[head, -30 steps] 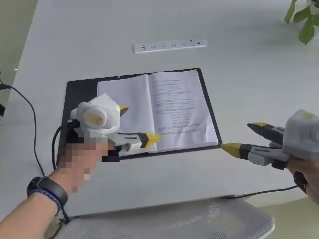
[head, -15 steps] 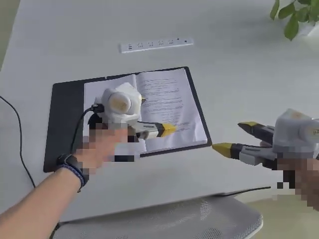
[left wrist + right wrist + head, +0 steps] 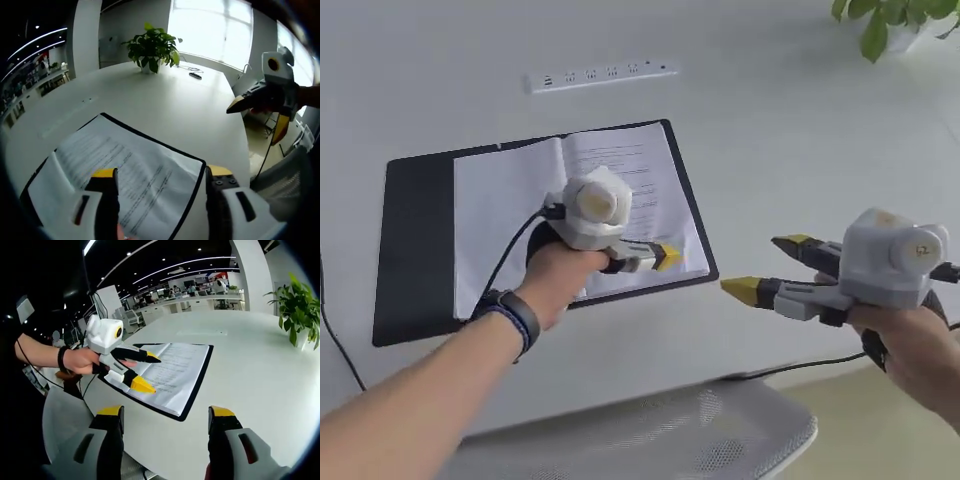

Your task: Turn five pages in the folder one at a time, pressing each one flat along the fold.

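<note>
Two grippers were up over the table (image 3: pixel 790 130), the first said. Where was the left gripper (image 3: pixel 660 256)?

Over the folder (image 3: pixel 415 250), the second answered. The folder lay open and flat at 9 o'clock of the head view, black cover down, printed sheets up. The left gripper hung above the lower part of the right-hand page (image 3: pixel 640 170), pointing toward 3 o'clock.

And its jaws?

Spread wide in the left gripper view, with the page's near corner between them and nothing gripped. Whether a tip touched the paper could not be told.

The right gripper (image 3: pixel 767 266)?

At 4 o'clock from the folder, well apart from it, near the table's front edge. Its jaws stood spread too, empty, pointing toward 9 o'clock, with the folder ahead of them in the right gripper view.

What else was there?

A white power strip (image 3: pixel 602 75) lay at 12 o'clock from the folder. A potted plant (image 3: pixel 873 25) stood at 1 o'clock, in the far corner, and a grey chair (image 3: pixel 650 430) sat at 6 o'clock, below the table edge. A black cable (image 3: pixel 512 252) ran from the left gripper down past a dark wristband (image 3: pixel 515 315).
</note>
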Demonstrator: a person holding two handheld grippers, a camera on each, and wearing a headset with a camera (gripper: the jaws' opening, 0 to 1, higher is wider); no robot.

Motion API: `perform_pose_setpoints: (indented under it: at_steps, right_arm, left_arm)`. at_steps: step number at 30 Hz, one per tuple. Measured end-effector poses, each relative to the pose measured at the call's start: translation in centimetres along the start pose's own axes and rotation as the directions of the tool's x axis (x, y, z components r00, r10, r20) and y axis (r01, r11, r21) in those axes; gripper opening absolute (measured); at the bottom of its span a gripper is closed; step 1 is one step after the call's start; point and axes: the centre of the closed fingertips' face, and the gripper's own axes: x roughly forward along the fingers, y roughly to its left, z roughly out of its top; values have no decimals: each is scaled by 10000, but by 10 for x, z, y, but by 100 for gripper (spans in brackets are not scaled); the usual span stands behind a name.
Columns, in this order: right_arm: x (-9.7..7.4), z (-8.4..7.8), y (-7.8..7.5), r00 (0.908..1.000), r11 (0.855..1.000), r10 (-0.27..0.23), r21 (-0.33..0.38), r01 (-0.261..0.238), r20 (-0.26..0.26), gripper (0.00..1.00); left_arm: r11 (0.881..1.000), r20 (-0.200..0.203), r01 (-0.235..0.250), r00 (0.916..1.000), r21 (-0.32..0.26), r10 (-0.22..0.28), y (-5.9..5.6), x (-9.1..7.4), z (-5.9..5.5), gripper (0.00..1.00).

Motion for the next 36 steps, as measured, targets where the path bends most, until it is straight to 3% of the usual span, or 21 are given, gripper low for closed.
perform_pose_setpoints:
  at_steps: [6, 8, 14, 19, 26, 36]
  right_arm:
    - [-2, 0, -7, 10000, 9998, -40, 195, 38, 75, 67]
    - [-2, -1, -8, 9999, 9996, -45, 274, 42, 93, 66]
    - [1, -5, -19, 10000, 9993, -1, 373, 1, -8, 66]
    - [7, -2, -21, 10000, 9991, 82, 411, -82, 8, 65]
    - [13, -3, -19, 9997, 9991, 226, 367, -224, -50, 63]
    - [19, -9, -13, 9989, 9980, 441, 450, -434, -146, 60]
  left_arm:
    - [9997, -415, -221, 9989, 48, 222, -3, 24, -10, 68]
    - [9995, -701, -278, 9971, 139, 287, -1, 35, -20, 68]
    - [9969, -1293, -612, 9893, 501, 673, 8, 46, -34, 67]
    - [9938, -1222, -816, 9884, 761, 905, 10, 48, -32, 68]
    - [9945, -834, -724, 9934, 755, 786, 13, 46, -32, 65]
    - [9949, -743, -709, 9943, 720, 763, 18, 45, -31, 58]
